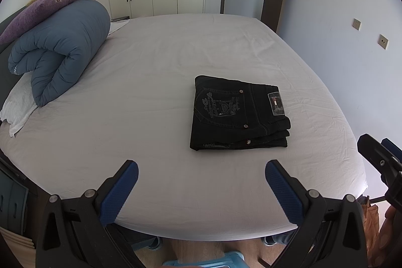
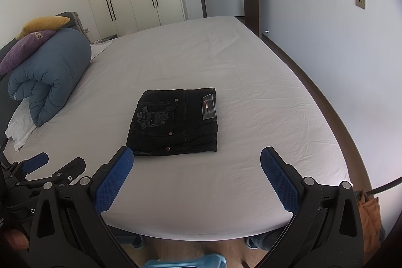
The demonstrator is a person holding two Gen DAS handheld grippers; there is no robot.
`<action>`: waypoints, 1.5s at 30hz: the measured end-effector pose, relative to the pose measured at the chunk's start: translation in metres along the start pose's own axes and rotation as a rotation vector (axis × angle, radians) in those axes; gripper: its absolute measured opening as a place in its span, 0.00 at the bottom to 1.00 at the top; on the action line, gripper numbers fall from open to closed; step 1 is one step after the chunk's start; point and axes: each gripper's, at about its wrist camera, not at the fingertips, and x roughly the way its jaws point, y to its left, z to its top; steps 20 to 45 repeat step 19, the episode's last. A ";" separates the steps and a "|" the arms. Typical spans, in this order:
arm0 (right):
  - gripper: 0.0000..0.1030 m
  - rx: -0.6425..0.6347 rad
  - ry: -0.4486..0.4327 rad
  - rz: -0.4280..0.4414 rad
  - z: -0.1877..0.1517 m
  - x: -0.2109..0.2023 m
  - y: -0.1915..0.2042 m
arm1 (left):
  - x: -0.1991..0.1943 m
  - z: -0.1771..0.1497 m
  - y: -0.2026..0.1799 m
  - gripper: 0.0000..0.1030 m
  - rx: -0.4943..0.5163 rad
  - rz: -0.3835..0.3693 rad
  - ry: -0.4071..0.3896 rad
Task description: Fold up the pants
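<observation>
Two grippers hover at the bed's near edge, left (image 1: 202, 189) and right (image 2: 197, 177), both spread wide and holding nothing. Beyond them the pants (image 2: 174, 121) lie mid-bed (image 2: 251, 67), folded square. Thick denim: probably heavy, fairly stiff, not slippery; best pinched at the stacked near edge.

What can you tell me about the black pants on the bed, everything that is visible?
The black pants are dark denim by their look, folded into a compact, nearly square stack of several layers. The top layer shows a back pocket with pale embroidered lettering, metal rivets, seam stitching and a rectangular waistband patch. They lie flat on the white sheet of the bed, toward its near side. Nothing else touches them: the left hand-held gripper and the right hand-held gripper are both open, nearer the camera than the pants.
</observation>
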 end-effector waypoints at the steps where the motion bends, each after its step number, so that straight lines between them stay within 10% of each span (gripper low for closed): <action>1: 1.00 0.000 0.000 -0.001 0.000 0.000 0.000 | 0.000 0.000 0.000 1.00 0.001 -0.001 0.001; 45: 1.00 0.003 0.014 0.003 -0.003 0.002 0.000 | 0.004 -0.001 -0.001 1.00 0.012 -0.003 0.003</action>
